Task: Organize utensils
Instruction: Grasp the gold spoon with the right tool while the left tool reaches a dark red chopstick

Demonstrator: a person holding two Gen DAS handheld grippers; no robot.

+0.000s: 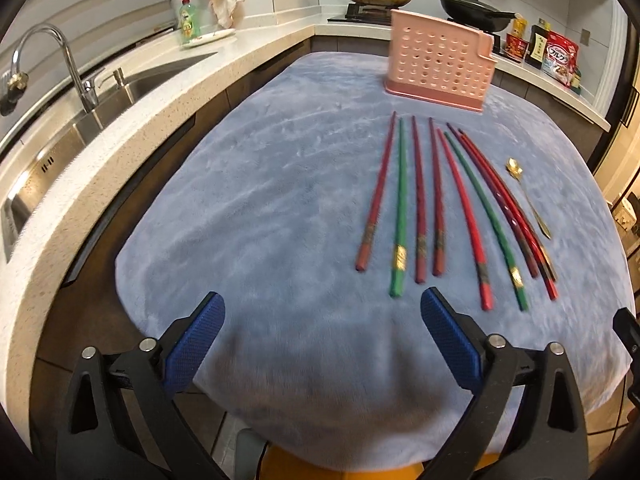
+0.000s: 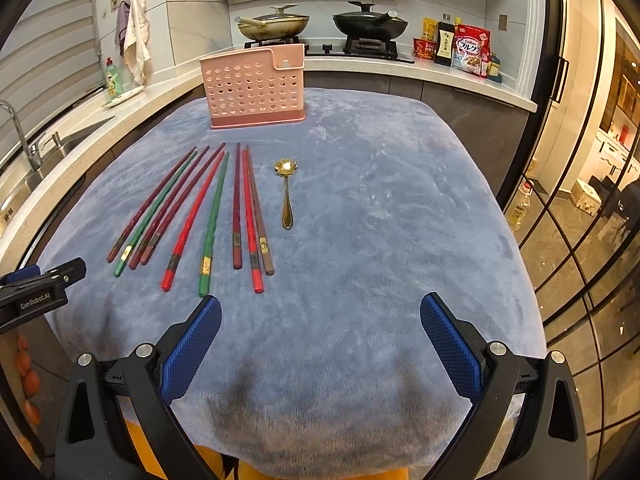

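While both grippers are held above the near edge of the blue cloth, nothing is grasped by either. The left gripper is seen with its blue-padded fingers spread wide apart, only cloth lying between them. The right gripper is likewise shown with its fingers apart and empty.

The pink utensil holder is taken as the landmark; it stands upright on the far part of the cloth, its perforated wall facing the cameras. The chopsticks are laid on the cloth on the near side of the holder, fanned in a loose row with their thin tips directed towards it and their thick ends towards the grippers. Red, dark red, green and brown sticks are distinguished; some lie touching, others slightly apart. A gold spoon is placed just beside the row, on the side away from the sink, its flower-shaped bowl turned towards the holder.

In the left wrist view the chopsticks are found ahead of and to the right of the left gripper, the nearest green end lying just beyond the right finger. In the right wrist view they are found ahead and to the left, the nearest green end lying just beyond the left finger. The spoon lies further from both grippers.

Behind the holder, two pans are seen on a stove.
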